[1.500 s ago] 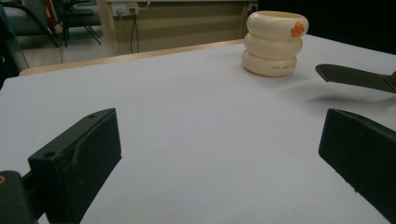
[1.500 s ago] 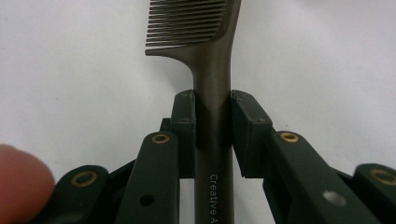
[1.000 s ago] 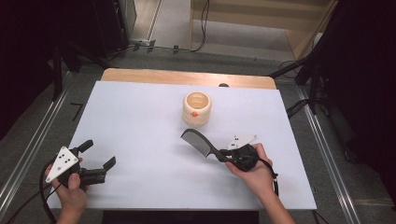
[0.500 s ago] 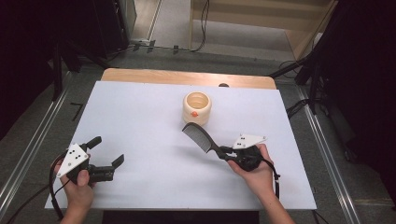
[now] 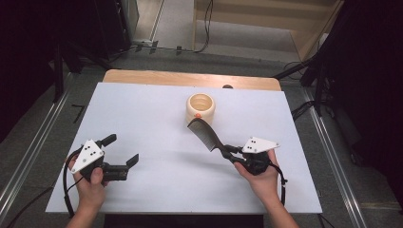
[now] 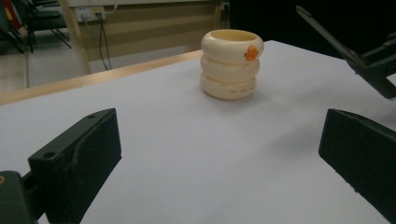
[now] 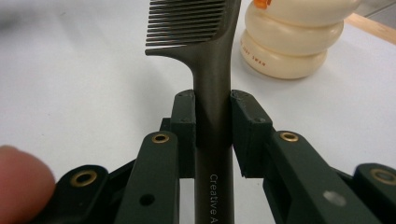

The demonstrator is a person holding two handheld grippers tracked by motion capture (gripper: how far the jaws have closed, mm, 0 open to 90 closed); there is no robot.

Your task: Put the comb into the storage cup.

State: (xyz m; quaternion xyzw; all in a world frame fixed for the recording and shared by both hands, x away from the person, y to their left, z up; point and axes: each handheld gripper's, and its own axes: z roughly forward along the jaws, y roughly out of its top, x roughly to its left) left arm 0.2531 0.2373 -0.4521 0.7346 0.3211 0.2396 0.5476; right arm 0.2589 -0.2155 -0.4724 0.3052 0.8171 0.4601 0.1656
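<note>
Two grippers in the high view: the left gripper (image 5: 124, 151) is spread and empty at lower left; the right gripper (image 5: 227, 151) pinches a dark comb (image 5: 205, 133), centre frame, reaching toward a cream cup (image 5: 200, 109).

Left gripper view: the cup's small print is unreadable.

Right gripper view: jaws clamp the handle, a sound hold; the comb looks light and stiff. "Creative A…" reads there.
</note>
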